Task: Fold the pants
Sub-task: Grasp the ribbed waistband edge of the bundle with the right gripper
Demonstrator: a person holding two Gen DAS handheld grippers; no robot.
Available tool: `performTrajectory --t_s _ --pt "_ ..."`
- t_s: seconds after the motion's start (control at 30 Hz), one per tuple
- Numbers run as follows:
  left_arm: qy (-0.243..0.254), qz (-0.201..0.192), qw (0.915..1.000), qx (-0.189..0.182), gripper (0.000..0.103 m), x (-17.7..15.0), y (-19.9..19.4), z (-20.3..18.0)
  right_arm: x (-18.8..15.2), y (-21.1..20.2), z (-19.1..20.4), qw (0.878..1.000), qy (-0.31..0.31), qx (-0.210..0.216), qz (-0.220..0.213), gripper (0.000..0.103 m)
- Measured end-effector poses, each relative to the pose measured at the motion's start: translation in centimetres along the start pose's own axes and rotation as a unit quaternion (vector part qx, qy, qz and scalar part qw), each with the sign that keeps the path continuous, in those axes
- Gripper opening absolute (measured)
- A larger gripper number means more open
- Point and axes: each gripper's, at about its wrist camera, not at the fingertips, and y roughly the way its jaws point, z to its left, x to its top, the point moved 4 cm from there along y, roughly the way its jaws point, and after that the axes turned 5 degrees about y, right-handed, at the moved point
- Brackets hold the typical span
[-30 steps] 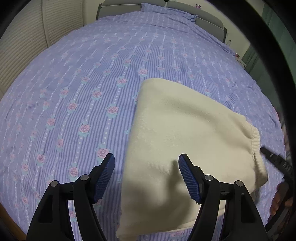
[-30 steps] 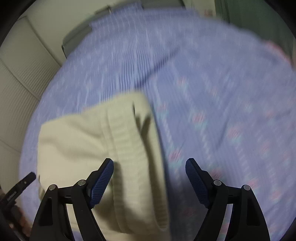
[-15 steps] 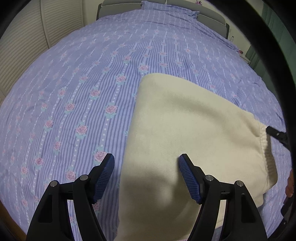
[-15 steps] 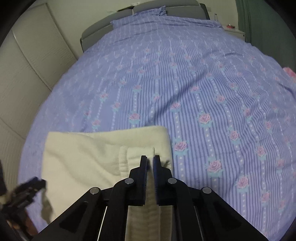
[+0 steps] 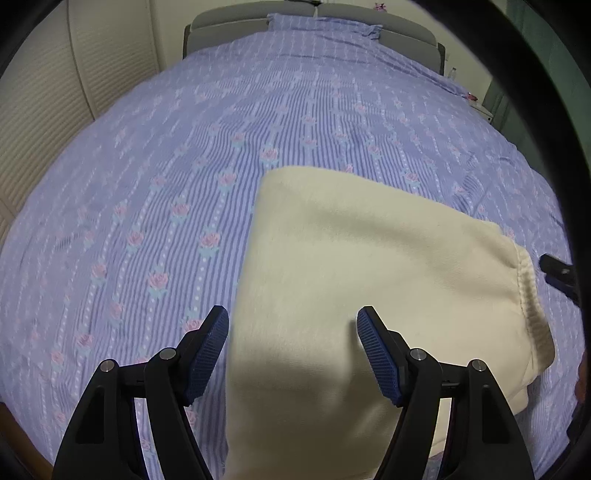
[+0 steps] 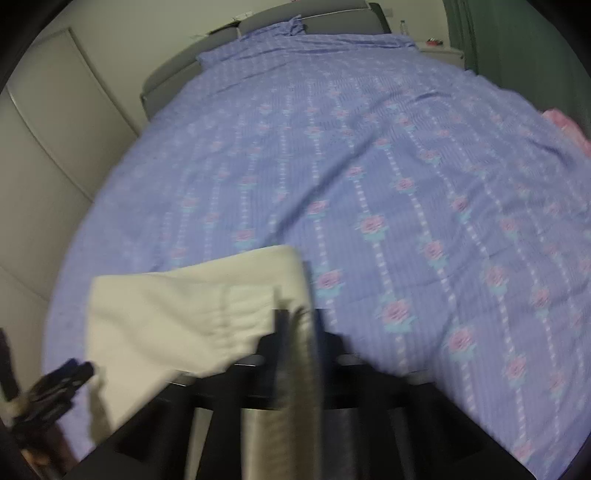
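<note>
Pants: we are seeing cream pants (image 5: 369, 280) lying folded into a compact rectangle on the near part of the bed, the ribbed waistband (image 5: 532, 310) along the right edge as the left wrist view shows it.

Left gripper: we are finding the left gripper (image 5: 291, 350) hovering over the near left edge of the folded stack, its 2 blue-padded fingers (image 5: 376, 354) spread wide — nothing is pinched between them.

Right gripper: we are viewing the right gripper (image 6: 295, 332) through heavy motion blur at the waistband corner (image 6: 258, 306); its jaws are opening, the cloth at their tips, and we cannot tell whether the pads are pressing on it.

Progress: we are judging the task as far along — the legs already appear doubled over into 1 neat block, with smooth upper face and aligned edges. What is remaining, in our estimate, is a last tidy of the waistband side and a withdrawal of both tools.

Surface: we are looking at a lilac striped bedspread (image 5: 184, 184) printed with pink roses, lying mostly flat, with slight wrinkles.

Room: we are noting a grey headboard (image 5: 229, 22) at the far end, pale ribbed wardrobe doors (image 5: 48, 110) on the left, and a pink item (image 6: 565, 125) at the right edge of the bed.
</note>
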Motion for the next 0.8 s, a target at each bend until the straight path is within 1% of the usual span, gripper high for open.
performTrajectory --t_s 0.03,0.07,0.1,0.17,0.23,0.3,0.43,0.53,0.67,0.7,0.77,0.8 --pt "0.001 -0.002 1.0000 0.000 0.072 0.1 -0.1 0.0 -0.4 -0.3 0.4 1.000 0.004 0.014 -0.006 0.083" --pt "0.000 -0.004 1.0000 0.002 0.073 0.1 -0.2 0.1 -1.0 -0.4 0.5 1.000 -0.001 0.020 -0.006 0.084" --pt "-0.001 -0.005 1.0000 0.003 0.074 0.1 -0.3 0.2 -1.5 -0.1 0.6 1.000 -0.006 0.020 0.004 0.083" --pt "-0.006 -0.003 1.0000 0.005 0.074 0.0 -0.4 0.5 -2.7 1.2 0.2 0.999 -0.005 0.017 0.038 0.083" --pt "-0.010 -0.001 0.9999 0.005 0.074 -0.1 -0.4 0.8 -3.7 2.0 -0.6 0.998 0.017 0.028 0.061 0.084" --pt "-0.006 -0.002 1.0000 0.006 0.075 -0.3 -0.5 0.6 -4.5 2.5 -1.5 0.996 0.040 0.042 0.070 0.084" --pt "0.020 -0.001 0.9998 0.010 0.075 -0.4 -0.3 -0.5 -5.5 3.9 -2.8 0.991 0.073 0.062 0.093 0.084" --pt "0.030 -0.002 0.9995 0.009 0.075 -0.4 -0.1 -1.0 -5.9 4.7 -3.6 0.984 0.105 0.092 0.109 0.083" --pt "0.055 -0.002 0.9985 0.007 0.075 -0.1 0.4 -2.1 -7.1 6.8 -4.9 0.966 0.168 0.139 0.141 0.083" --pt "0.061 -0.002 0.9981 0.005 0.075 -0.1 0.4 -2.4 -7.3 7.1 -5.0 0.961 0.180 0.151 0.146 0.083" --pt "0.069 -0.003 0.9976 0.003 0.075 0.0 0.6 -2.6 -7.5 7.4 -4.8 0.958 0.186 0.159 0.152 0.077" --pt "0.069 -0.003 0.9976 0.003 0.075 0.2 0.7 -2.6 -7.7 7.5 -4.7 0.958 0.184 0.157 0.155 0.069"
